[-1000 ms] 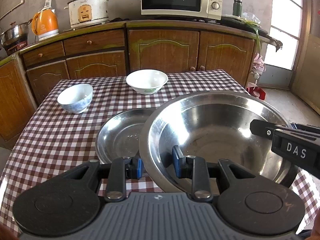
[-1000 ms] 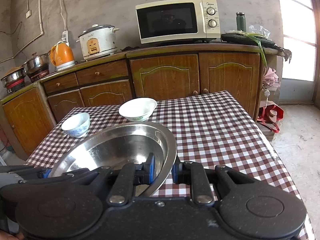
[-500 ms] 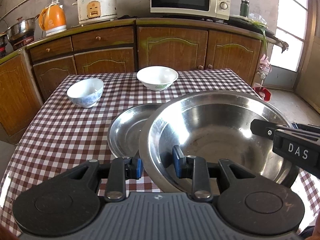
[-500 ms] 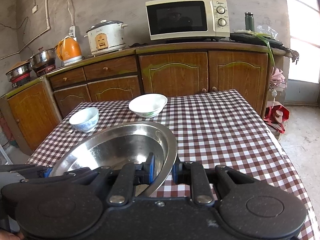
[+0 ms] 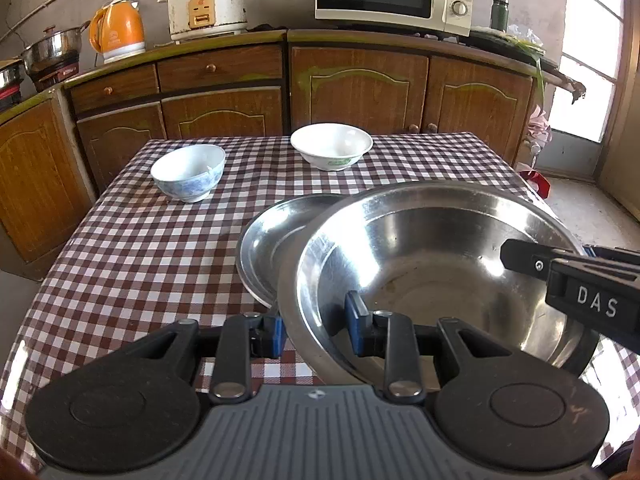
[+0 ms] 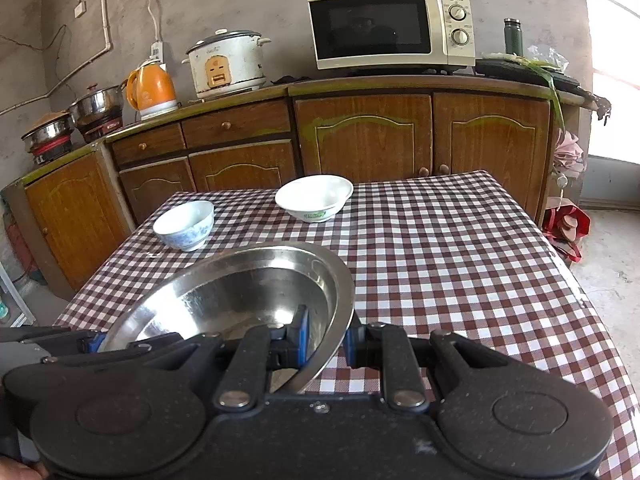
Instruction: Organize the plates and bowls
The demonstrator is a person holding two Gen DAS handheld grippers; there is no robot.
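A large steel basin hangs just above the checked table, held by both grippers. My left gripper is shut on its near-left rim, and my right gripper is shut on its right rim; the right one also shows as a black finger in the left wrist view. Partly under the basin's left side lies a flat steel plate on the cloth. Further back stand a blue-patterned white bowl at left and a wider white bowl in the middle.
The table wears a red-and-white checked cloth. Behind it run wooden cabinets topped by a microwave, rice cooker, orange kettle and pots. A doorway and floor lie right.
Both grippers carried the basin a little to the left over the steel plate; the bowls and counter shifted right in both views. The grips have not changed.
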